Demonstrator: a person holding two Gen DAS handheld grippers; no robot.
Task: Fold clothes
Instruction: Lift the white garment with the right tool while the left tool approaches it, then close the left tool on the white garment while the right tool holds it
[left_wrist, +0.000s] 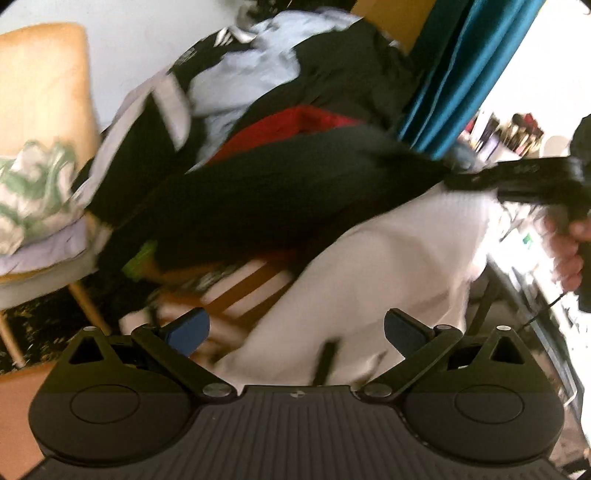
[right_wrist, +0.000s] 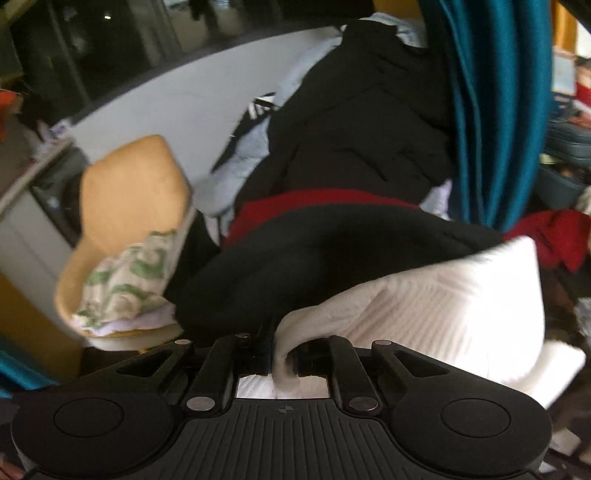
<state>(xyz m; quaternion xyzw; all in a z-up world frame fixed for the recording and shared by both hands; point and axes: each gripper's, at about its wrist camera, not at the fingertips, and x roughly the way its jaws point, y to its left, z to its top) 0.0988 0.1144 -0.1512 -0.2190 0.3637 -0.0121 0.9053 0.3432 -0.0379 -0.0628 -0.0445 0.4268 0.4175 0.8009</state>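
Gripping a white garment (right_wrist: 443, 306) in the right gripper (right_wrist: 282, 354): fingers nearly together, a fold of the white ribbed cloth pinched between them, and the rest billows out to the right of the tool. In the left wrist view the right gripper (left_wrist: 458, 177) sits at the right edge, held by a hand (left_wrist: 569, 251); a black garment (left_wrist: 266, 199) runs into its tip there, but heavy blur means I cannot tell if that one is pinched too.

Left gripper (left_wrist: 295, 328): fingers wide apart, blue pads (left_wrist: 188, 328) bare, nothing between them. It hangs above the white garment (left_wrist: 388, 266) with no contact visible.

Black garment (right_wrist: 332, 258) is stretched across the middle of both views, over a red piece (right_wrist: 314, 203) and in front of a heap of clothes (left_wrist: 258, 74), dark and pale blue. White garment lies under and in front of the black one.

A tan chair (right_wrist: 129, 195) stands to the left with a folded green-and-white patterned cloth (right_wrist: 125, 280) on its seat, on top of a pale lilac piece. A teal curtain (right_wrist: 491, 110) hangs at upper right, just behind the heap.
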